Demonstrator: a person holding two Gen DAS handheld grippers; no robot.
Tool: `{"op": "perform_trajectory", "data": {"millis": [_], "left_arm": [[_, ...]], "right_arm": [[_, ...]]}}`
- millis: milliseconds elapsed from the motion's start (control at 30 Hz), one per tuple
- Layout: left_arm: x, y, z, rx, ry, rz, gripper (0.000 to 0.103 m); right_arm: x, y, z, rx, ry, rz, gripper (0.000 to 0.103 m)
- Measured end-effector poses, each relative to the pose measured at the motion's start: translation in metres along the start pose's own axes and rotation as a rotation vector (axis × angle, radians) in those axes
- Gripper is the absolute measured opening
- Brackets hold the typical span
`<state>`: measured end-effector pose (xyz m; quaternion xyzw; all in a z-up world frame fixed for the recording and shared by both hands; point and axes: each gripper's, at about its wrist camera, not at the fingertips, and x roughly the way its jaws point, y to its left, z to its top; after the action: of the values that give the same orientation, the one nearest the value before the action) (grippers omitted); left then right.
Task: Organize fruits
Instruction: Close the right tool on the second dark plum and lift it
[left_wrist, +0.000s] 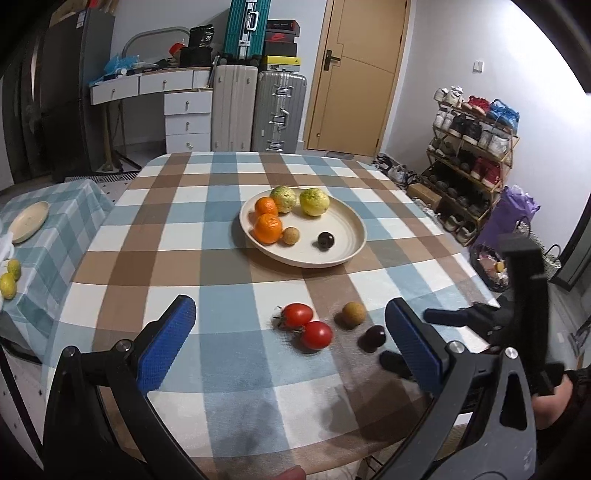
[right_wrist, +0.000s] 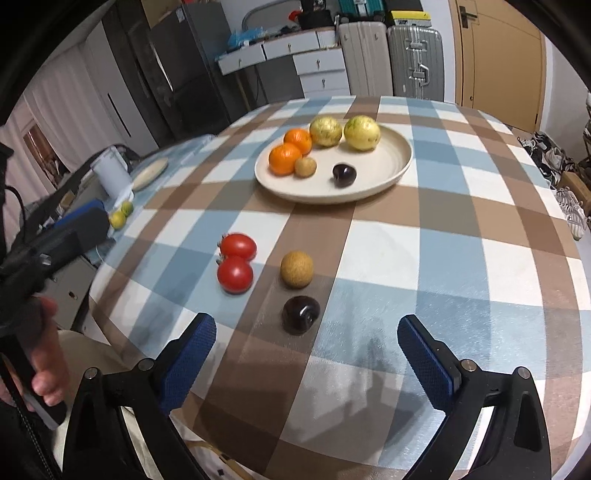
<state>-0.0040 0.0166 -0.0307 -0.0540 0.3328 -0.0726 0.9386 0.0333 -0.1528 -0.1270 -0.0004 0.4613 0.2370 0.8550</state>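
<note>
A cream plate (left_wrist: 347, 236) (right_wrist: 391, 166) on the checked table holds two oranges (left_wrist: 267, 229), two yellow-green fruits (left_wrist: 314, 201), a small brown fruit (left_wrist: 290, 235) and a dark plum (left_wrist: 326, 240). Loose on the cloth nearer me lie two red tomatoes (left_wrist: 308, 326) (right_wrist: 236, 262), a brown round fruit (left_wrist: 353, 314) (right_wrist: 296, 274) and a dark plum (left_wrist: 373, 338) (right_wrist: 300, 314). My left gripper (left_wrist: 290, 314) is open above the near cloth, the tomatoes between its blue pads. My right gripper (right_wrist: 306, 332) is open, the loose plum just ahead of its fingers.
A side table (left_wrist: 55, 236) at the left carries a small plate (left_wrist: 28, 221) and two limes (left_wrist: 10, 278). Beyond the table stand drawers (left_wrist: 186, 118), suitcases (left_wrist: 279, 110) and a door (left_wrist: 354, 74). A shoe rack (left_wrist: 472, 147) lines the right wall.
</note>
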Motion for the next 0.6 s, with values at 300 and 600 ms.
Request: {"op": "perform_trajectory", "data": {"millis": [300,600], "left_arm": [[-0.003,-0.006,-0.001,0.012,0.001,-0.024,0.102],[0.002,0.002,0.000,-0.031,0.025,-0.027,0.102]], "right_arm": [[0.019,0.004,0.003,-0.009,0.051,-0.015,0.072],[0.028,0.006,0.001,-0.031,0.092,-0.015,0.033]]}}
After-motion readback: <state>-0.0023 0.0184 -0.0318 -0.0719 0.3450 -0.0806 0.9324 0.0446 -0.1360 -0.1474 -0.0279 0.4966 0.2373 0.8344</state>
